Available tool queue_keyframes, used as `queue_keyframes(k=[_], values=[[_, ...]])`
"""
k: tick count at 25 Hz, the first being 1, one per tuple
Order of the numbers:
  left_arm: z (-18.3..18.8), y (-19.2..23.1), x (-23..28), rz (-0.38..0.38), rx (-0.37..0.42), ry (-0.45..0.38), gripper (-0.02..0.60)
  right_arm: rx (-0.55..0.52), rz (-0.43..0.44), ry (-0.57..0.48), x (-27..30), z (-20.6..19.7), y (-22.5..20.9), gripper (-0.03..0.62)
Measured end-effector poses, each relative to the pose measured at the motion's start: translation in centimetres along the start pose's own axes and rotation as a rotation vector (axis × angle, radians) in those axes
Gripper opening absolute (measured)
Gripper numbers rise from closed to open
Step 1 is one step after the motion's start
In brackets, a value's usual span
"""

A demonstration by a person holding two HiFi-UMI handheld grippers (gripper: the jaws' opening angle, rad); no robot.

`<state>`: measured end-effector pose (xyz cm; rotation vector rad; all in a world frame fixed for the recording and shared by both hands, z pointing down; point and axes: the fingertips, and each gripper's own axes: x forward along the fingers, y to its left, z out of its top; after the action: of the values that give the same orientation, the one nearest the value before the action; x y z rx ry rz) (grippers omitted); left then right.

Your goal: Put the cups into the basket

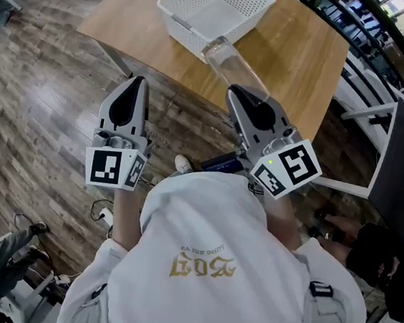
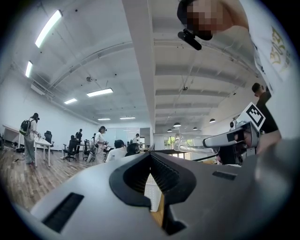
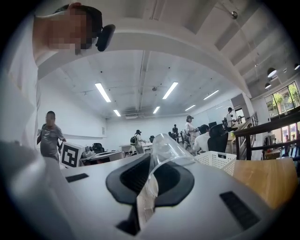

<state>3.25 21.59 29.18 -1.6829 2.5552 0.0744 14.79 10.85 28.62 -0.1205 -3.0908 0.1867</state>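
Over the near edge of the table: my right gripper clamps a clear cup, which points toward the basket. My left gripper is pinched closed and empty.

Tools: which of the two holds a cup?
The right tool: its jaws pinch the wall of the clear cup. The left tool is shut with nothing between its jaws.
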Motion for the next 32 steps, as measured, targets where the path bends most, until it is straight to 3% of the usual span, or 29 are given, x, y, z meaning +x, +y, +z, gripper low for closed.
queue_keyframes(k=[15,21,32], values=[[-1.7,2.7,3.0,-0.055,-0.034,0.031,0.006,0.037,-0.087,0.031,2.4,-0.9,-1.6,0.025],[-2.3,2.7,6.2,-0.045,-0.029,0.038,0.006,0.039,-0.093,0.051,2.6,-0.9,-5.1,0.025],[-2.7,6.8,14.9,-0.020,-0.026,0.046,0.006,0.053,-0.053,0.056,9.3,-0.3,-11.8,0.025]])
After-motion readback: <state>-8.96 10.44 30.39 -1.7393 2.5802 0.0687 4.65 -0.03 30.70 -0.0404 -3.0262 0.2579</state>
